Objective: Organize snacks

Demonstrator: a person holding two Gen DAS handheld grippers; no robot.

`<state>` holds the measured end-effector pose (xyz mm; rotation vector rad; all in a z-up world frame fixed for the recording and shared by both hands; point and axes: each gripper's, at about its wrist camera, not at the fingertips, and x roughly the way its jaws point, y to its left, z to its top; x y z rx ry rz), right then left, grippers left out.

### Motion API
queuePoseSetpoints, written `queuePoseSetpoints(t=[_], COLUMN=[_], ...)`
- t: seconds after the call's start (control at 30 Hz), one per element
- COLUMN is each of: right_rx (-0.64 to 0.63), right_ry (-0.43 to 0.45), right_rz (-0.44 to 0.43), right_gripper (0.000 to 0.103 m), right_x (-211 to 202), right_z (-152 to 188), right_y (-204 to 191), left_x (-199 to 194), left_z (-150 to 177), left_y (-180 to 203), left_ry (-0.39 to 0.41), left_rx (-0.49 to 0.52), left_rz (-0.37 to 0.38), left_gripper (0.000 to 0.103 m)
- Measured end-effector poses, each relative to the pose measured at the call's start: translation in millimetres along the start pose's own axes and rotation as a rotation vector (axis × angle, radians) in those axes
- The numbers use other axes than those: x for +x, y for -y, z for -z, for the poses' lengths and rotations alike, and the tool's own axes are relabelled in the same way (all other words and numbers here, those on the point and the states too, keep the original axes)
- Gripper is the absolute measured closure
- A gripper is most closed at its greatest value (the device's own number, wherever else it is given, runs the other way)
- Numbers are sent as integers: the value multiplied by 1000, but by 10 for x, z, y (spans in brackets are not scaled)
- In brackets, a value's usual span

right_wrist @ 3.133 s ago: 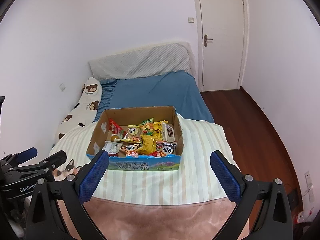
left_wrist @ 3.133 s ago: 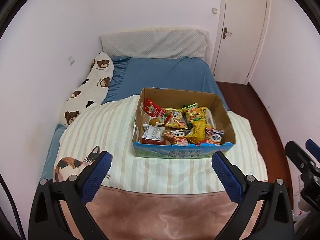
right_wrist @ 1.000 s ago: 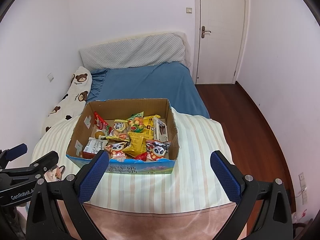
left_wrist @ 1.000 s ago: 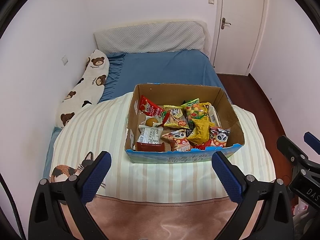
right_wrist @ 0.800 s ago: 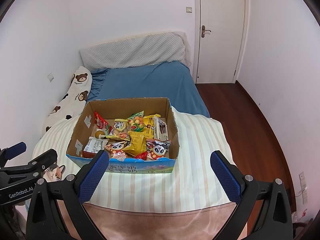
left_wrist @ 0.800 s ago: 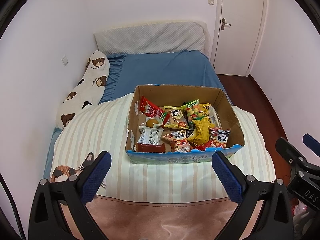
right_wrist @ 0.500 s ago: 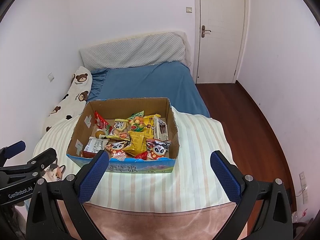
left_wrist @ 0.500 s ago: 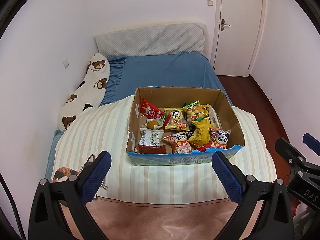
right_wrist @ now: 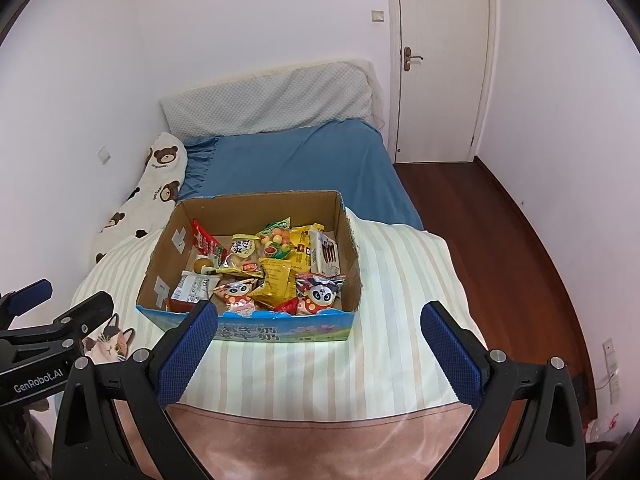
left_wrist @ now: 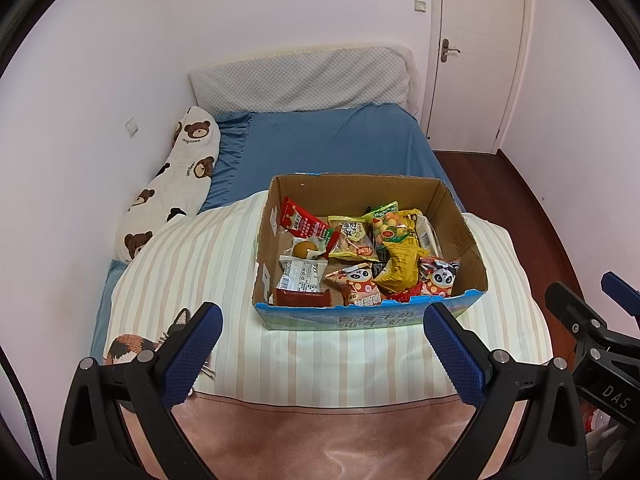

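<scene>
An open cardboard box (left_wrist: 460, 220) sits on a striped quilt on the bed, also in the right wrist view (right_wrist: 348, 240). It holds several snack packets: a red one (left_wrist: 302, 222), a yellow one (left_wrist: 402, 266), two panda packets (left_wrist: 440, 278), a white wrapper (left_wrist: 300, 274). My left gripper (left_wrist: 322, 352) is open and empty, hovering in front of the box's near wall. My right gripper (right_wrist: 316, 350) is open and empty, also in front of the box, slightly right of it.
The striped quilt (left_wrist: 200, 264) covers the near half of a blue bed (left_wrist: 332, 144). A bear-print pillow (left_wrist: 176, 184) lies along the left wall. A pink blanket (left_wrist: 320, 436) is below the grippers. Wooden floor (right_wrist: 500, 220) and a closed door (right_wrist: 440, 60) are at right.
Both grippers have drifted slightly; the box appears a little closer and more centred than three seconds ago. Both grippers stay open and nothing in the box has moved.
</scene>
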<state>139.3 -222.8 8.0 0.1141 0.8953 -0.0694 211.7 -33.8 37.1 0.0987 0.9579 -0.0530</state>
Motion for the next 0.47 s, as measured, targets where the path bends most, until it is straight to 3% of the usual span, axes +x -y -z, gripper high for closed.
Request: queuePoseSetpoints(t=[0.47], right_rx=[14], right_ry=[-2], right_rz=[-16], right_gripper=[0], right_x=[12], right_z=[12], right_y=[14], left_x=[-63], left_z=[8], left_y=[-19], left_ry=[16], left_rx=[0], left_rz=[1], left_gripper=[0])
